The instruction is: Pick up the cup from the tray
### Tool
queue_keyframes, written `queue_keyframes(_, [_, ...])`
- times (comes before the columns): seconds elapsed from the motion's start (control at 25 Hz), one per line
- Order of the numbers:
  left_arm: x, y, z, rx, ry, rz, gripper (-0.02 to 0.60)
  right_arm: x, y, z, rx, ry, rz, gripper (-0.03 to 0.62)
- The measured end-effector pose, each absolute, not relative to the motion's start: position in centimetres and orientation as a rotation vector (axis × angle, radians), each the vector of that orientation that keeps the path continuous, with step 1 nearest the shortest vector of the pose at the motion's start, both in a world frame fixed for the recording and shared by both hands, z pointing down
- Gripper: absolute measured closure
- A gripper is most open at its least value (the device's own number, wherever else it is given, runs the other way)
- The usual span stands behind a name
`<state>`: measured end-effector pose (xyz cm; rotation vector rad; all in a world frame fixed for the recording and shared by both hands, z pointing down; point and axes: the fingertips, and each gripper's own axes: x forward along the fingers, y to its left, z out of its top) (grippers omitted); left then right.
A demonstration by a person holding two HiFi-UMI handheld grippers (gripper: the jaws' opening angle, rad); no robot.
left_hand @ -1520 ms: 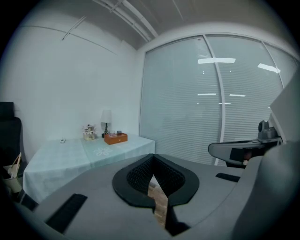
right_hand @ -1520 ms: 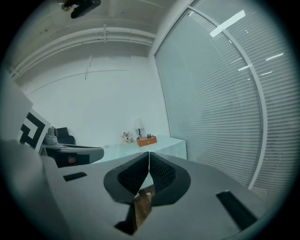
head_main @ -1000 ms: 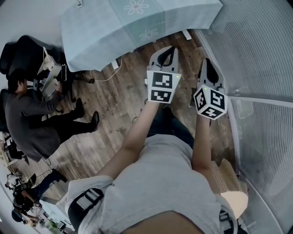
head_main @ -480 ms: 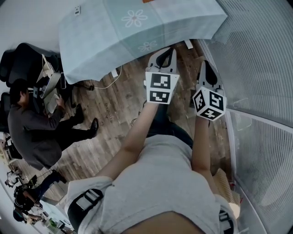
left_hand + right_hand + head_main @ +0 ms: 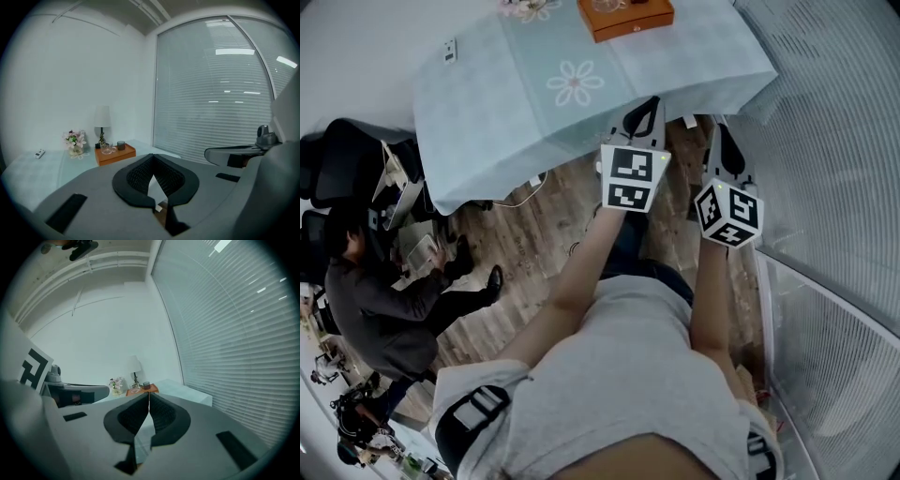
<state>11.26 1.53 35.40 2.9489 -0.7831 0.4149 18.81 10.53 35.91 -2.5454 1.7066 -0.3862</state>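
An orange tray (image 5: 623, 17) stands at the far side of a table under a pale blue cloth (image 5: 572, 89). On the tray (image 5: 115, 154) are a small dark cup (image 5: 121, 146) and a clear glass cup (image 5: 106, 148); the dark cup (image 5: 146, 385) also shows in the right gripper view. My left gripper (image 5: 645, 105) and right gripper (image 5: 719, 133) are held side by side over the floor, just short of the table's near edge and far from the tray. Both are shut with nothing in them, the left's tips (image 5: 152, 157) and the right's tips (image 5: 149, 394) meeting.
A lamp (image 5: 102, 123), a flower pot (image 5: 74, 139) and a remote (image 5: 40, 153) stand on the table by the tray. Window blinds (image 5: 830, 141) run along the right. A seated person (image 5: 380, 300) works at a desk at the left, across wooden floor (image 5: 525, 244).
The table has slid down toward me in the head view and the orange tray has come into sight. Both grippers have travelled forward together and now reach the table's near edge, still shut.
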Motion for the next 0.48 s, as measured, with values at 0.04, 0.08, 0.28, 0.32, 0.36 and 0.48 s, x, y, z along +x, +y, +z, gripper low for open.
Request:
queue_keyframes(0.04, [11.7, 0.2, 35.4, 2.948, -0.784, 0.416, 0.578, 19.3, 9.2, 35.9, -2.546, 1.707, -0.388, 0.585])
queue_keyframes(0.08, [12.1, -1.0, 35.5, 2.944, -0.785, 0.417, 0.578, 19.8, 8.0, 35.9, -2.546, 1.710, -0.391, 0.585])
queue_keyframes(0.28, [13.7, -5.8, 35.9, 2.925, -0.805, 0.418, 0.578, 21.2, 2.7, 36.5, -2.532, 1.744, -0.421, 0.585])
queue_keyframes(0.32, [13.9, -6.4, 36.0, 2.920, -0.811, 0.420, 0.578, 21.3, 1.9, 36.6, -2.526, 1.758, -0.428, 0.585])
queue_keyframes(0.36, [14.0, -6.9, 36.0, 2.915, -0.815, 0.425, 0.578, 21.4, 1.3, 36.7, -2.522, 1.772, -0.435, 0.585])
queue_keyframes(0.48, [14.2, -8.1, 36.5, 2.900, -0.827, 0.437, 0.578, 21.6, -0.3, 37.1, -2.513, 1.801, -0.453, 0.585])
